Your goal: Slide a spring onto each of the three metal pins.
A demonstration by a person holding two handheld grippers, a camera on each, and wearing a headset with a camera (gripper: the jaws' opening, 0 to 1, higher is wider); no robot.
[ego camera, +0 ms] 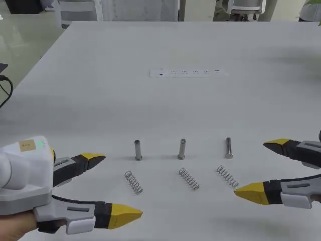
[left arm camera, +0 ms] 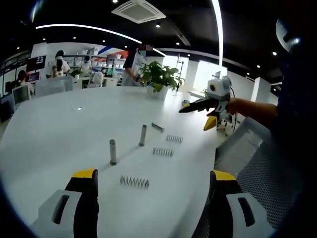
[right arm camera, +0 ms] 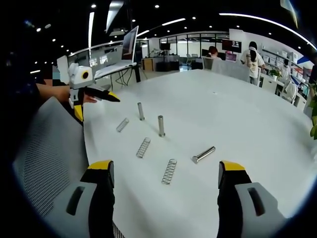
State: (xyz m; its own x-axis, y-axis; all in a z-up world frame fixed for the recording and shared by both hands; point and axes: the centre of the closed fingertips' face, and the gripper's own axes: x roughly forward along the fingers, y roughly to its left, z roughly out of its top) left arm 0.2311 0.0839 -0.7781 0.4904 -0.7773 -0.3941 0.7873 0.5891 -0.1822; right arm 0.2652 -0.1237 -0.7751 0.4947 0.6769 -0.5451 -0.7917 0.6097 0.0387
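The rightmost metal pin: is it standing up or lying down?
Lying down: the rightmost short silver metal pin rests flat on the white table.

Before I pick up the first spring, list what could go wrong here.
1. The left pin and middle pin stand upright, apparently unfixed; a nudge could topple them.
2. The right pin lies on its side and may roll when touched.
3. The springs are thin; one could flick out of the left gripper or right gripper on closing.
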